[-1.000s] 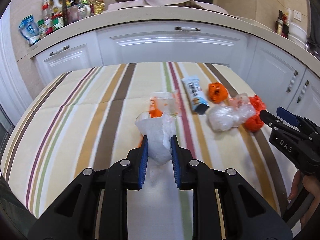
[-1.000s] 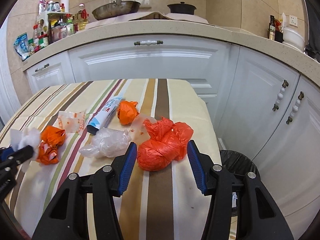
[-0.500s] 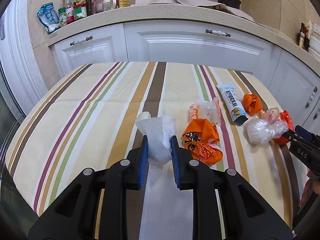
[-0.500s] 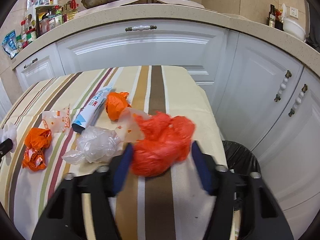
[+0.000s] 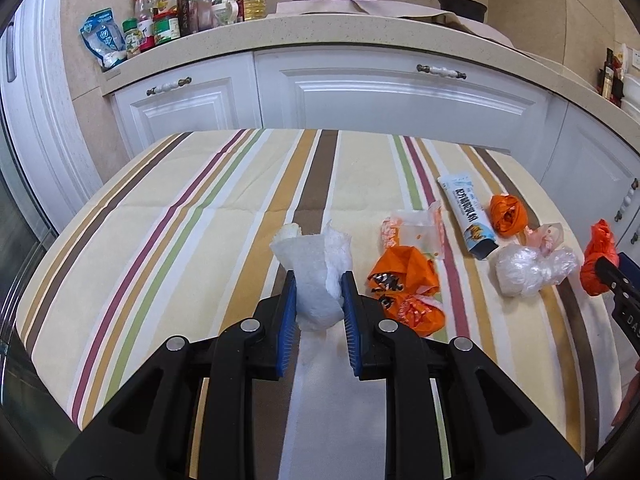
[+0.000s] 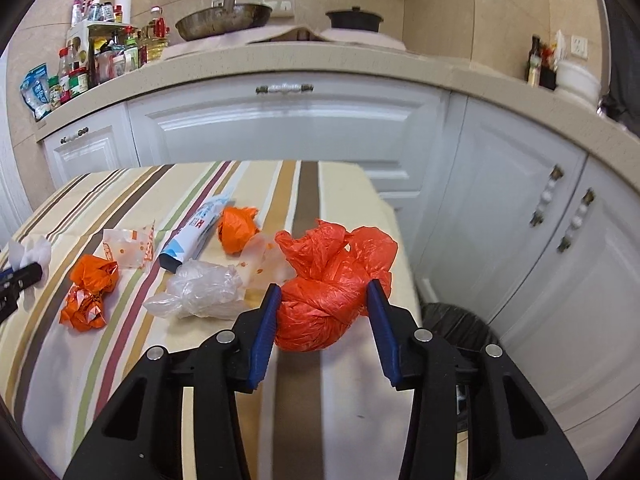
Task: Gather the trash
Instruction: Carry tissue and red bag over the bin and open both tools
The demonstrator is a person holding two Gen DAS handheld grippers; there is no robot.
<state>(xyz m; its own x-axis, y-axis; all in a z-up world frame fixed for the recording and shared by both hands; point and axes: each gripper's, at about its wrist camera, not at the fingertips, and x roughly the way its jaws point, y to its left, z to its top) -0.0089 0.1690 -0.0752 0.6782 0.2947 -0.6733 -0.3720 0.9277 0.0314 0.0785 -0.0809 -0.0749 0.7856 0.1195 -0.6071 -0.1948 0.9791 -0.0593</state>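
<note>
My left gripper (image 5: 319, 300) is shut on a crumpled white paper towel (image 5: 316, 276), held just above the striped tablecloth (image 5: 180, 240). My right gripper (image 6: 324, 304) has a knotted orange plastic bag (image 6: 328, 280) between its jaws. The jaws are closing and both blue pads press on the bag near the table's right edge. On the cloth between the grippers lie crumpled orange wrappers (image 5: 404, 280), a clear plastic bag (image 5: 528, 272), a white-blue tube (image 5: 468, 212), a small orange ball (image 5: 507, 214) and a clear printed wrapper (image 5: 416, 228).
A bin with a black liner (image 6: 456, 324) stands on the floor just past the table's right edge, under my right gripper. White cabinets (image 6: 300, 132) and a counter with bottles and a pan run behind the table.
The right jaws have narrowed onto the orange bag and raised it slightly off the cloth. My left gripper has shifted left with the paper towel, away from the orange wrappers.
</note>
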